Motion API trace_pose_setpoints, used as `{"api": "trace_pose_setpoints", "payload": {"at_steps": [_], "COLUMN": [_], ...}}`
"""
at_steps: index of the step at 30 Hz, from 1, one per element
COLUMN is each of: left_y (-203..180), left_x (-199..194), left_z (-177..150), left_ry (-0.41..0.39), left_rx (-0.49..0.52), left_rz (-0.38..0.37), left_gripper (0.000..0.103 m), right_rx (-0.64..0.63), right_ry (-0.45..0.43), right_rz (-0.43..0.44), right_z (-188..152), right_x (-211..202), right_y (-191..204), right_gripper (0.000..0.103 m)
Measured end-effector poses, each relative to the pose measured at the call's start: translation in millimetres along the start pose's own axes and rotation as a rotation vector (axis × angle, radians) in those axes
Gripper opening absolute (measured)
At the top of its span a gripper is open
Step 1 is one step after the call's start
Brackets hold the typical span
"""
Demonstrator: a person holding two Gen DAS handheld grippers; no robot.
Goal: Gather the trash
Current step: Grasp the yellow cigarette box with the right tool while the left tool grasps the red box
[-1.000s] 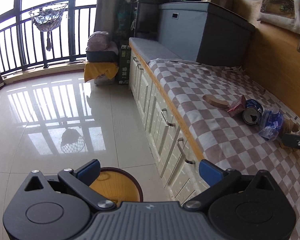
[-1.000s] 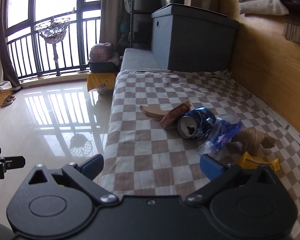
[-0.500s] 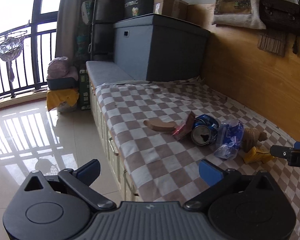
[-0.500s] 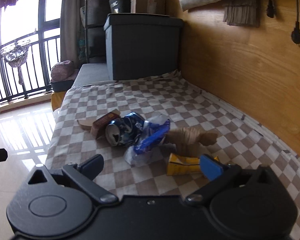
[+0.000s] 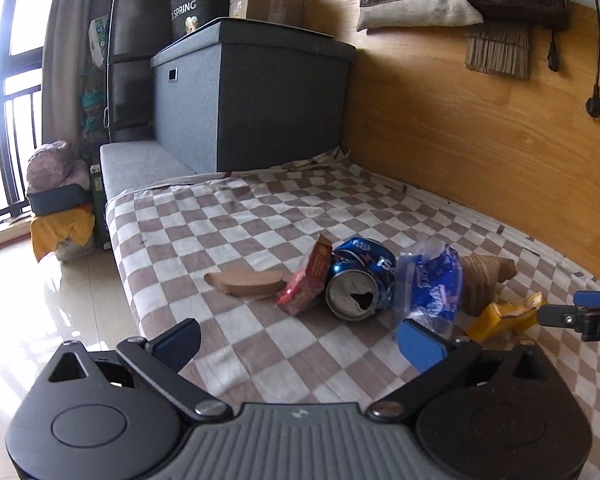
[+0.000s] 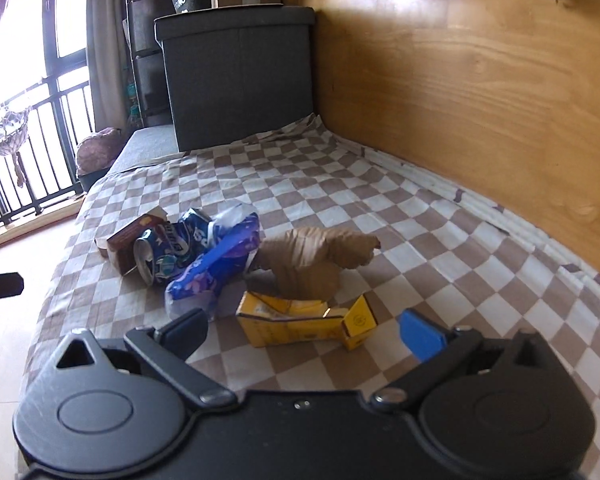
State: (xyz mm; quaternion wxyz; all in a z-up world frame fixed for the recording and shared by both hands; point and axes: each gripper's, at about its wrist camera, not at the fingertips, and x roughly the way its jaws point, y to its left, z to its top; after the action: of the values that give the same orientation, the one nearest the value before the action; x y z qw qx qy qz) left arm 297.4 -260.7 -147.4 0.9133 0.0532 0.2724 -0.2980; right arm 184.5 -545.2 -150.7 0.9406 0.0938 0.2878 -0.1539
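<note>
A pile of litter lies on the brown-and-white checked bedcover beside the wooden wall panel: a flat tan cardboard piece, a small red carton, a crushed blue drink can, a blue-and-clear plastic wrapper, crumpled brown paper and a torn yellow box. The left gripper hovers with jaws released short of the can, while the right gripper, also spread and empty, frames the yellow box.

The crushed blue can is glossy dented metal. The blue wrapper is shiny crinkled plastic. The yellow carton is torn matt cardboard. The checked bed cover is soft matt cloth; the wall panel is smooth wood.
</note>
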Motion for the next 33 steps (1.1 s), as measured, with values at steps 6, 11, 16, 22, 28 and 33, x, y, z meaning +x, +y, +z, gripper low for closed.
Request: {"api": "trace_pose_setpoints", "payload": {"at_steps": [6,11,16,22,28,33], "left_y": [6.2,3.3,-2.7,-18.9,-26.4,-28.6], "left_x": [38.1,68.3,95.4,122.2,132.6,143.4], "left_z": [11.1,19.0,21.7,21.6,27.4,31.3], "left_ry": [0.013,0.029,0.040,0.064,0.042,0.071], "left_rx": [0.055,0.167,0.270,0.427,0.443,0.435], "left_rz": [-0.026,-0.035,-0.034,-0.044,-0.043,-0.031], "left_gripper": [0.085,0.070,0.067,0.067,0.066,0.056], "right_rx": [0.028,-0.144,-0.416,-0.837,-1.127,-1.125], "right_ry": [0.024,0.048,0.106,0.163,0.194,0.212], "right_rz": [0.065,0.105,0.121,0.095,0.066,0.066], "right_z": [6.9,13.1,18.9,8.4,-10.3,-12.5], "right_x": [23.4,27.9,28.5,36.5,52.7,66.7], "right_y": [-19.3,-11.8,-0.1,24.2,41.7,47.1], "right_gripper": [0.086,0.084,0.079,0.075,0.065,0.052]}}
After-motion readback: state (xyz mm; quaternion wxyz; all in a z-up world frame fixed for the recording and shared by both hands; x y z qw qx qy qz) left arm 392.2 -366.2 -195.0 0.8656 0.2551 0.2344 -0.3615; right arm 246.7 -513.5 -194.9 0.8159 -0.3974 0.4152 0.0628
